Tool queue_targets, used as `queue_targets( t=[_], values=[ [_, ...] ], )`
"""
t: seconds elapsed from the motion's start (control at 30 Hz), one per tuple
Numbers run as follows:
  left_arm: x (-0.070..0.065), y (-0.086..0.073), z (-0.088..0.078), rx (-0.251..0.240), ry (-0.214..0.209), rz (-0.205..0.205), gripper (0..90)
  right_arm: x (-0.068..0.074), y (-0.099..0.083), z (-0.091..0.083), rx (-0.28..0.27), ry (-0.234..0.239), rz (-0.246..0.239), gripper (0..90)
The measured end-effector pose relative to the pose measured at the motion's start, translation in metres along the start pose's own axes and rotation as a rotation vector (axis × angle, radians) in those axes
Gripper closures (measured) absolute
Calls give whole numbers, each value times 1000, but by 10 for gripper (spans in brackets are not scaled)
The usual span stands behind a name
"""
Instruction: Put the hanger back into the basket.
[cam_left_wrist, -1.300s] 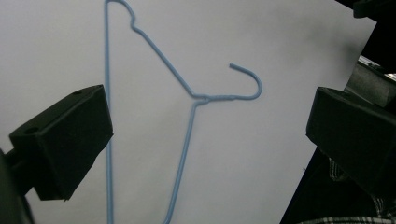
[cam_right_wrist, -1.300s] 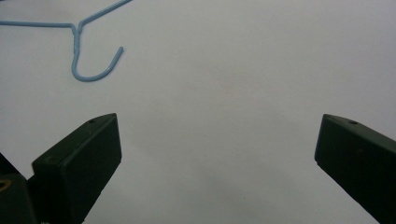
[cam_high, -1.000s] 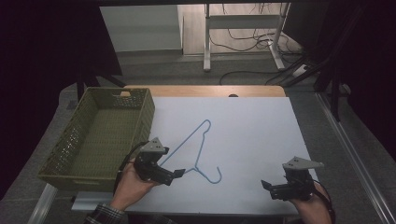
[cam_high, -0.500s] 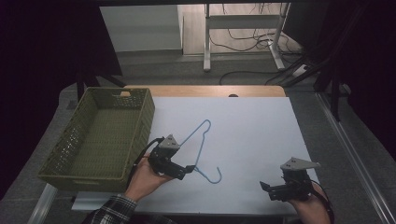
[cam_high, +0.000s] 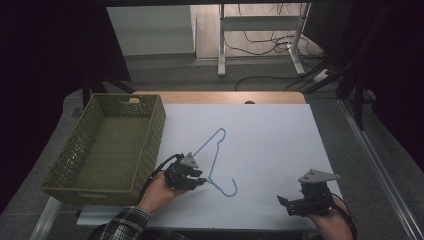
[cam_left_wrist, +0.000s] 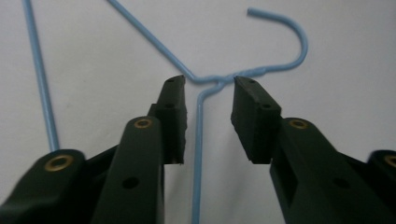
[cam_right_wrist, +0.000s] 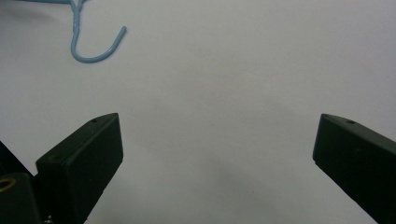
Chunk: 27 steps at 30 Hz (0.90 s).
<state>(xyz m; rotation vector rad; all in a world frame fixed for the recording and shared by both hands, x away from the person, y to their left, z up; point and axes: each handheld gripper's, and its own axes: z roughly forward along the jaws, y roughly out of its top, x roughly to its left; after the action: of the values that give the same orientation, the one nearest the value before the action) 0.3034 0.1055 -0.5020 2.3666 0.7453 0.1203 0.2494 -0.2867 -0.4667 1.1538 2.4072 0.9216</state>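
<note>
left gripper (cam_left_wrist: 208, 93): jaws apart, straddling neck of blue wire hanger (cam_left_wrist: 201, 116)
right gripper (cam_right_wrist: 217, 140): wide open, over white tabletop (cam_right_wrist: 243, 60)
green basket (cam_high: 107, 145): left of hanger

Legible text, labels, brands, numbers, signs: none. No readable marking on the blue wire hanger (cam_high: 216, 162), the green basket (cam_high: 107, 145) left of the hanger, the white bench (cam_high: 270, 135) beneath it, or either claw's black jaws.
</note>
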Motion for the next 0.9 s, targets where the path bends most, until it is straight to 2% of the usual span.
queue_targets(
  t=[0.33,0.4,0.53,0.63,0.77,0.9],
  values=[
    [1,-7,18,123,42,33,728,1,0,1,1,4,-8,13],
    [1,-6,18,123,40,29,747,1,0,1,1,4,-8,14],
    [-4,-4,19,138,45,27,857,1,0,1,2,1,-14,15],
    [-5,-4,18,139,52,31,865,2,1,1,4,0,-18,16],
    [-3,-3,14,110,38,10,866,5,3,0,7,2,-18,19],
    [-2,-2,10,76,25,-10,866,17,16,-1,-1,36,-32,20]
  ],
)
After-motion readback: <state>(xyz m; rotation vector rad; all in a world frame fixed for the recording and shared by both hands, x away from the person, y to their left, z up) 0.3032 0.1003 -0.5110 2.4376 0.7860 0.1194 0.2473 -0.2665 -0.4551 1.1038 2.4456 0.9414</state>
